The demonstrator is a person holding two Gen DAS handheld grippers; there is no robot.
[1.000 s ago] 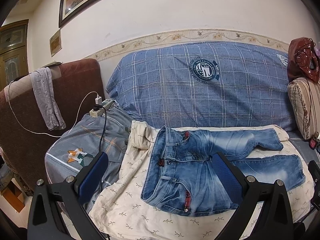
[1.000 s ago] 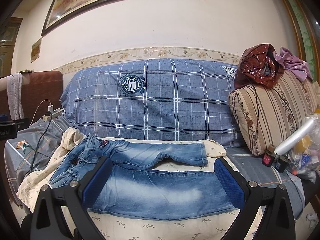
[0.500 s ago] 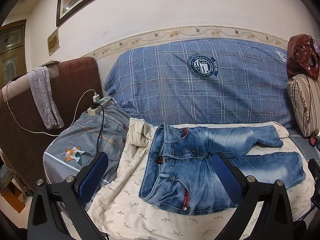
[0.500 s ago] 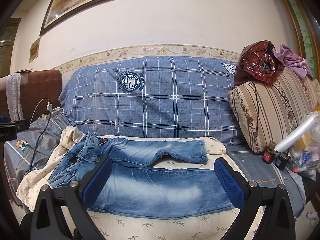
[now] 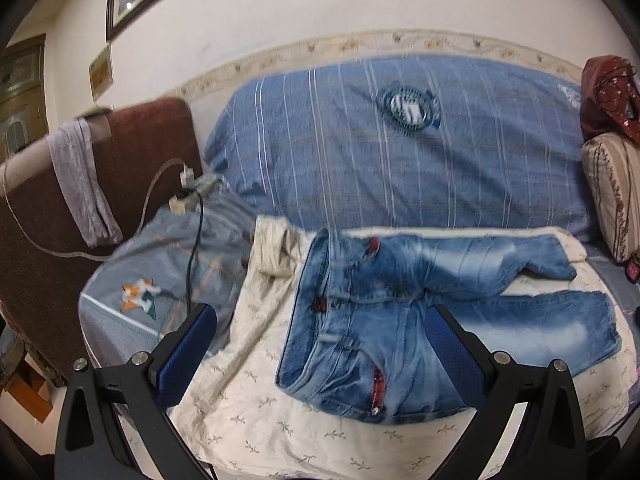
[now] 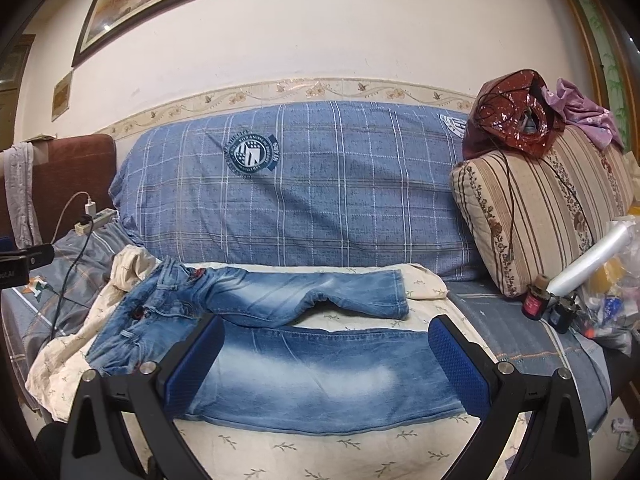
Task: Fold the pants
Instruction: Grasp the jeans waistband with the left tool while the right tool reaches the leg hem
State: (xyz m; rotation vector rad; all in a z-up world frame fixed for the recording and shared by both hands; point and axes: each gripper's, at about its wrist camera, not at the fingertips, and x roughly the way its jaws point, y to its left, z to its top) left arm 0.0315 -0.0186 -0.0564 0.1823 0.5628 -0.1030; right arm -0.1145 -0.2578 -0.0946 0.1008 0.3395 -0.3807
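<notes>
A pair of faded blue jeans (image 5: 360, 320) lies spread on a cream leaf-print sheet (image 5: 256, 412) on a sofa seat, waist to the left, legs to the right. The far leg is bent and the near leg lies straight; they also show in the right wrist view (image 6: 312, 376). My left gripper (image 5: 322, 352) is open and empty, held in front of the waist end. My right gripper (image 6: 324, 364) is open and empty, held in front of the near leg.
A blue plaid cushion (image 6: 320, 200) backs the seat. A striped pillow (image 6: 552, 208) with a red bag (image 6: 512, 120) stands at right, beside small bottles (image 6: 534, 304) and plastic bags. A power strip with cables (image 5: 192, 196) and a grey cloth (image 5: 84, 176) are at left.
Both grippers have moved slightly closer to the jeans and stayed open. The left wrist view is now motion-blurred. The jeans have not moved.
</notes>
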